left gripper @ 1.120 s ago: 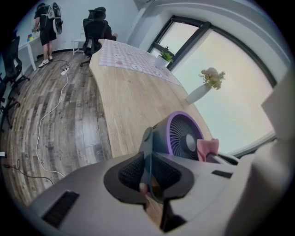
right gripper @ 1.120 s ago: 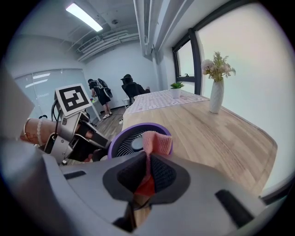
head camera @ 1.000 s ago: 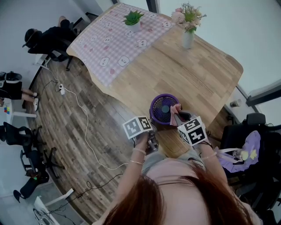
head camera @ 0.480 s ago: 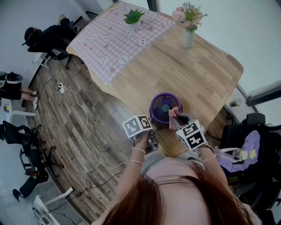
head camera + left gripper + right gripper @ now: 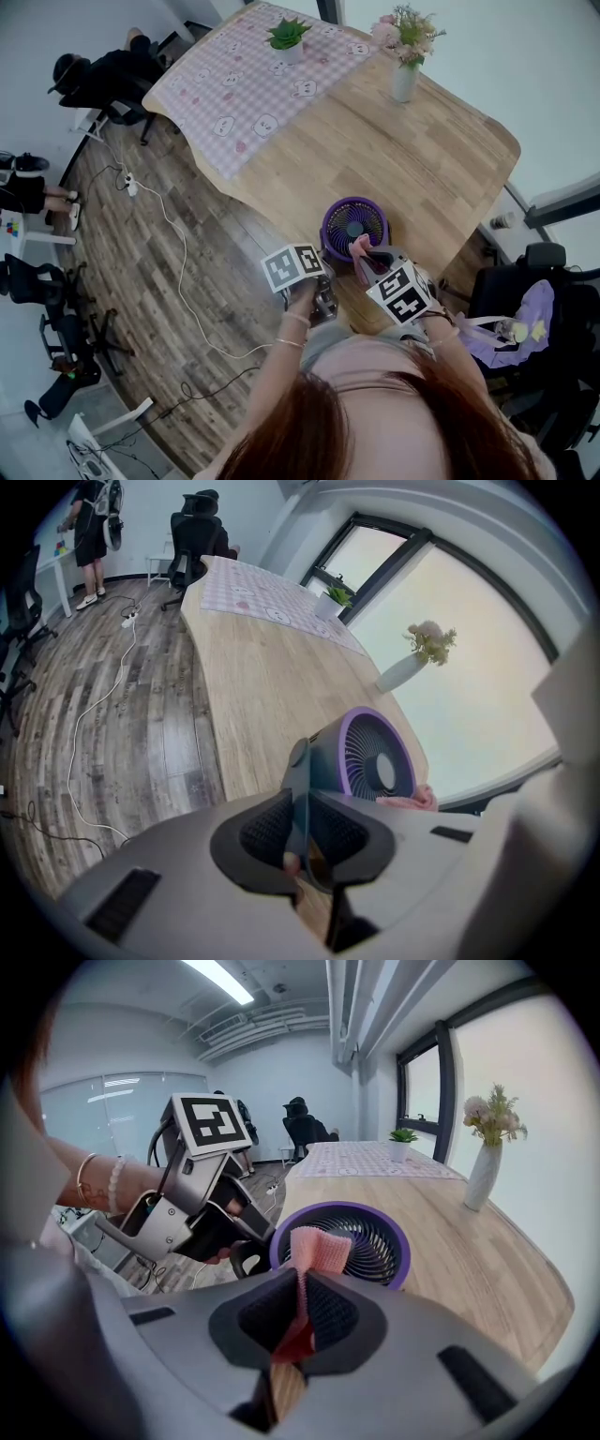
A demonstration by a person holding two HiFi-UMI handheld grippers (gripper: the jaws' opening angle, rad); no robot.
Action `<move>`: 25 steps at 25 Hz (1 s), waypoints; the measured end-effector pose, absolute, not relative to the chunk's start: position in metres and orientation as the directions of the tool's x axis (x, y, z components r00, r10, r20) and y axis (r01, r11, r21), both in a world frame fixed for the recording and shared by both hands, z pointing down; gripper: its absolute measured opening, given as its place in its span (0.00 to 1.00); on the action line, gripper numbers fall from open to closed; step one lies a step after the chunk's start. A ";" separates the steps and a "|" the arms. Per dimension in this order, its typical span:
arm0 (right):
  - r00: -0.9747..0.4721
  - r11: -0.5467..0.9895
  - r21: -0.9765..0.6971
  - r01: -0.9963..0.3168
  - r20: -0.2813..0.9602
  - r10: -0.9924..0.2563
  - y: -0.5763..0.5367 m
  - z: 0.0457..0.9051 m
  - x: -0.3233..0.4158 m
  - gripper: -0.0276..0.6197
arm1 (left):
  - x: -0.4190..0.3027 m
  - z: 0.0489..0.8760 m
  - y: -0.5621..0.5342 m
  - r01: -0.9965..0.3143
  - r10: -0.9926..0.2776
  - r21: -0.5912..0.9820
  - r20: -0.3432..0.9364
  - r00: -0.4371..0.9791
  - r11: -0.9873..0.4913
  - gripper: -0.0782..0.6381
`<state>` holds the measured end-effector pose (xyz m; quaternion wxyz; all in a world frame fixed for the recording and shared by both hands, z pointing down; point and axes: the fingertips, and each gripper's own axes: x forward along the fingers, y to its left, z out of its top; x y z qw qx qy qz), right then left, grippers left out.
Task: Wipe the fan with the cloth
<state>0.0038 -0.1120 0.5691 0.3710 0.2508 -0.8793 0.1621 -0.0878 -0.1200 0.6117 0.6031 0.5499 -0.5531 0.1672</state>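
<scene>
A small purple-rimmed fan [image 5: 354, 225] stands near the front edge of the wooden table [image 5: 422, 159]. My left gripper [image 5: 322, 287] is at its left, shut on the fan's dark stand [image 5: 299, 785], which runs between the jaws of the left gripper [image 5: 300, 832]. My right gripper [image 5: 375, 263] is shut on a pink cloth [image 5: 360, 251]. In the right gripper view the pink cloth [image 5: 317, 1246] stands up from the right gripper [image 5: 302, 1312] against the near rim of the fan [image 5: 361, 1241]. The fan's grille [image 5: 380, 759] faces up and away.
A white vase of flowers [image 5: 404, 80] and a potted plant [image 5: 285, 42] on a pink checked tablecloth [image 5: 246, 89] stand at the table's far end. A white cable [image 5: 178, 253] runs over the floor at left. An office chair [image 5: 525, 309] is at right.
My right gripper has carried the pink cloth leftward and nearer, from the fan's right side to its near rim. The left gripper and the fan have stayed put.
</scene>
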 end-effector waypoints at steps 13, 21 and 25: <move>-0.592 0.896 -0.037 -0.443 0.762 -0.262 -0.102 0.569 -0.022 0.08 | -0.088 0.611 -0.119 -0.804 -0.417 0.497 0.839 0.349 0.326 0.18; -0.586 0.928 -0.020 -0.373 0.780 -0.218 -0.100 0.570 -0.039 0.08 | -0.088 0.612 -0.119 -0.806 -0.425 0.500 0.835 0.351 0.316 0.18; -0.584 0.939 -0.026 -0.343 0.789 -0.191 -0.102 0.571 -0.048 0.08 | -0.088 0.612 -0.120 -0.806 -0.428 0.503 0.832 0.354 0.311 0.18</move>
